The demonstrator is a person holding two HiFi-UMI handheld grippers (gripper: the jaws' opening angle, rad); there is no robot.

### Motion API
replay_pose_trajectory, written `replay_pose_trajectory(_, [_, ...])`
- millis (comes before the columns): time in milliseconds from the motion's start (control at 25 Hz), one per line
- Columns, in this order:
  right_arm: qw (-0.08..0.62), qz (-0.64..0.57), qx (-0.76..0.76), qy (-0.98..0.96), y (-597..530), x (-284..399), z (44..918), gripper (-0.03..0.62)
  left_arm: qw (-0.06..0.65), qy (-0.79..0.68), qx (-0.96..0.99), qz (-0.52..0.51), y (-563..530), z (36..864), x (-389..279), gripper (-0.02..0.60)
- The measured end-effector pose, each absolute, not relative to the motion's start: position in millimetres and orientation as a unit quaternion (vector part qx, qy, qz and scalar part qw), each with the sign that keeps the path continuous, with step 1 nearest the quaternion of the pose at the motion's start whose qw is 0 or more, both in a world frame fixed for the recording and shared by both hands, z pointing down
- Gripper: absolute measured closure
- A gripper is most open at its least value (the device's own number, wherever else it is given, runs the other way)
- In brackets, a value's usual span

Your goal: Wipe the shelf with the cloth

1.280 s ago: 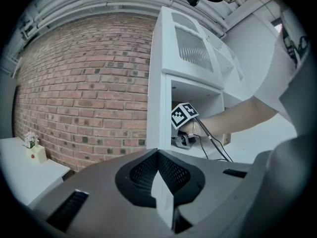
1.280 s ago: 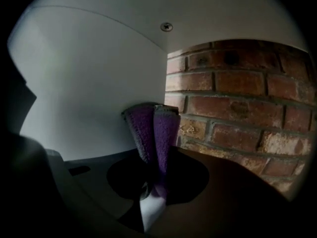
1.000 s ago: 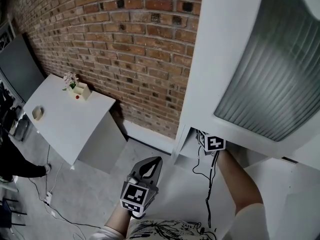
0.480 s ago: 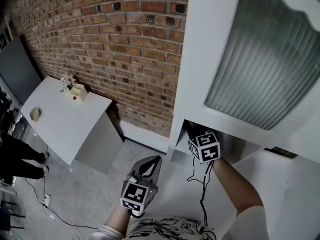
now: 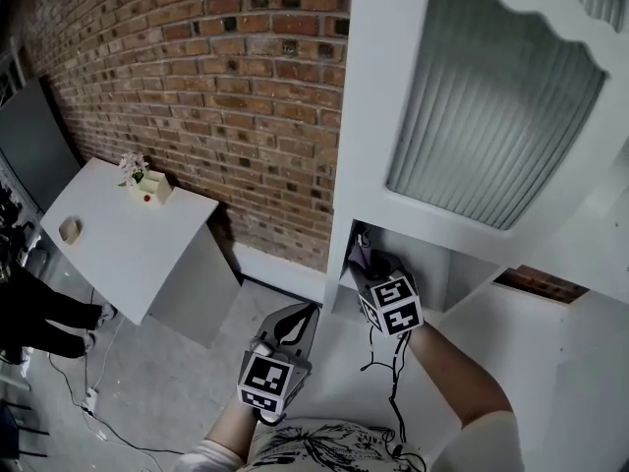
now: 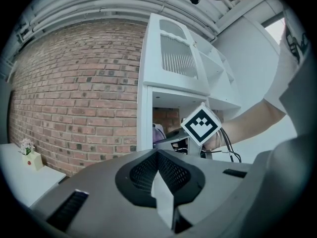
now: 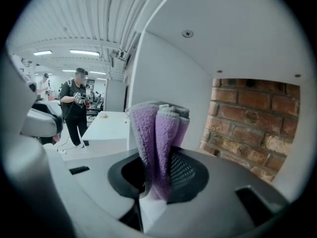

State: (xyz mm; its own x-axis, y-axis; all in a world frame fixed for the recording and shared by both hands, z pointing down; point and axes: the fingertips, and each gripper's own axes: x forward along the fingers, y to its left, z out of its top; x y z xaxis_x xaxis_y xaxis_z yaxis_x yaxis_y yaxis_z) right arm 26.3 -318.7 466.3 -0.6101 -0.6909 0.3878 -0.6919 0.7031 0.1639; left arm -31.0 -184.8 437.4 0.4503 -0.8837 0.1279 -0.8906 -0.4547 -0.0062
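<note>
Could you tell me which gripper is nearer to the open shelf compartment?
Right. The right gripper, shut on the purple cloth, sits at the mouth of the shelf compartment; the left gripper hangs lower, in front.

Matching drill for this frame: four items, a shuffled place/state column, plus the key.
Items
1. left gripper
2. right gripper
3. cloth
4. flower planter

Place or state
A. on the white table
B. shut and empty
C. purple, clamped between jaws
D. reaches into the shelf compartment

Pairs: 1-B, 2-D, 3-C, 4-A
</note>
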Motion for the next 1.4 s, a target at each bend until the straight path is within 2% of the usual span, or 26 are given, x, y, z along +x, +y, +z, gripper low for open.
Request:
replay_pose_trajectory(800, [0.186,0.042,0.386,-0.902,-221,11,469,0.511,0.022,-0.524,0.850,0.037,-157,427,-34,0.568])
replay_pose_trajectory(1040, [0.181,0.009,0.443,-0.878,-234,42,452,0.511,0.028,-0.516,0.856,0.032,-166,427,-26,0.568])
replay_pose_trajectory(1200, [0.248,-0.037,0.485,-0.838,-272,74,448,0.511,0.023,-0.512,0.858,0.032,-177,426,-20,0.568])
replay_pose_trajectory(1400, [0.403,-0.162,0.468,-0.770,-333,99,459,0.511,0.023,-0.507,0.861,0.030,-194,428,-16,0.568])
